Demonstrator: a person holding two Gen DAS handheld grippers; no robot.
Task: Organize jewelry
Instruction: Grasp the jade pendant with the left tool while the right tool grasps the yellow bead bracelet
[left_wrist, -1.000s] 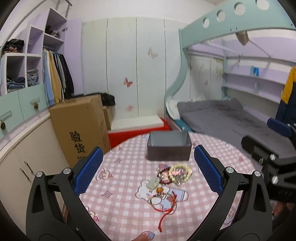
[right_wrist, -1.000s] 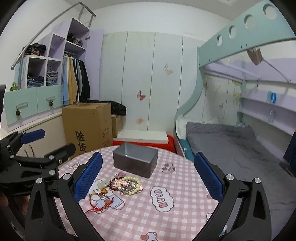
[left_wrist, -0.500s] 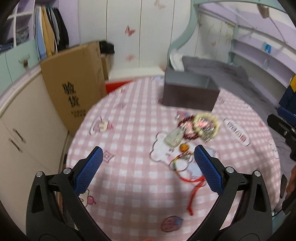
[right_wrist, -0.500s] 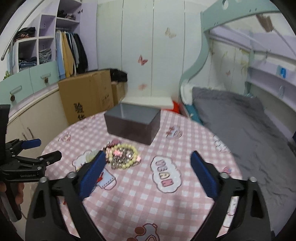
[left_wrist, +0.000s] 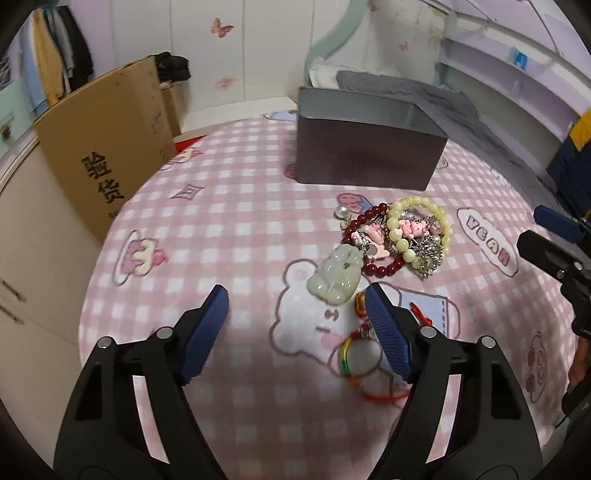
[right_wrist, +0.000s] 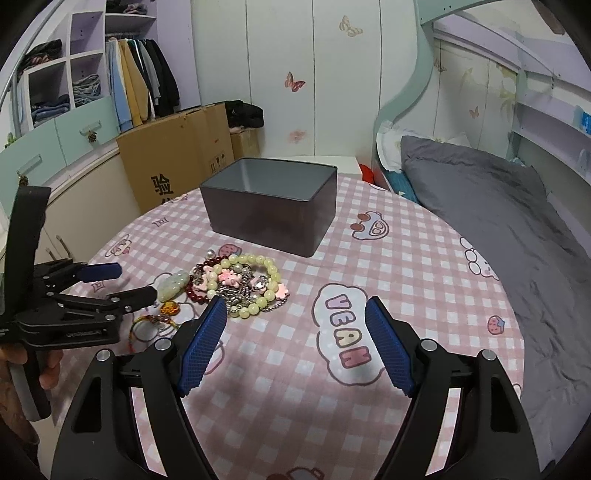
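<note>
Jewelry (left_wrist: 402, 236) heaped on tabletop (left_wrist: 236, 229), none in box (right_wrist: 273, 203) yet.
Left claw (left_wrist: 295, 310) spread wide beside jade pendant (left_wrist: 338, 275); right claw (right_wrist: 295, 321) likewise released, holding nothing.

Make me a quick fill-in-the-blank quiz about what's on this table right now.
1. The grey box behind the jewelry has no ___ on it.
2. The pale green pendant lies on the checked ___.
3. The left gripper is ___, holding nothing.
4. The dark red bead bracelet lies ___ the box, on the table.

Answers: lid; tablecloth; open; outside
</note>
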